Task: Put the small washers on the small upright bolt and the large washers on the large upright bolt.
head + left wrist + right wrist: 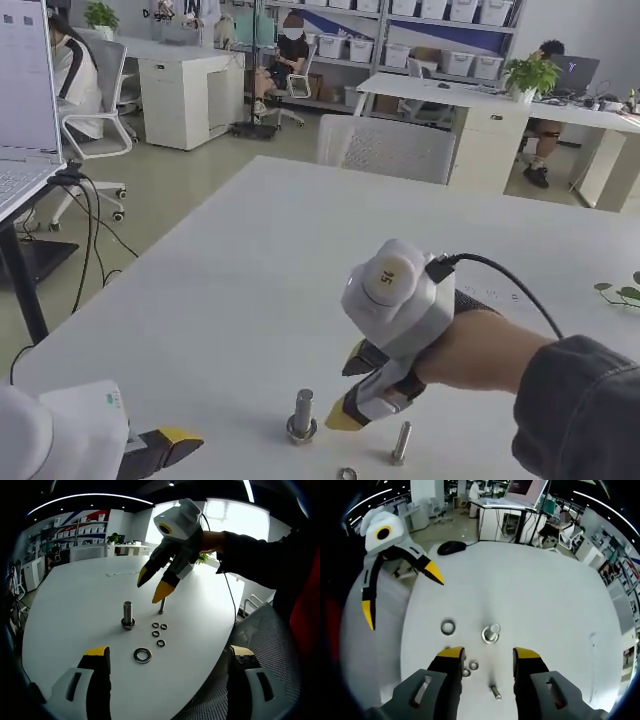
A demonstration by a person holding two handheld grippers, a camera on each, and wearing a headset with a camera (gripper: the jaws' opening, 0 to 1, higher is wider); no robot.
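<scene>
a plain white table (250, 280) in an open office, with shelves of bins (395, 52), desks, mesh chairs and a potted plant (530, 72) behind it. the large bolt (128, 615) stands upright on its head, grey and thick, and the small bolt (161, 606) stands thin near it. four small washers (159, 632) lie flat in a loose cluster by the bolts, with one large washer (142, 655) flat nearby. the right gripper (149, 591) hovers above the bolts, jaws spread, holding nothing. the left gripper (401, 595) is near the table's edge, jaws wide apart and empty
</scene>
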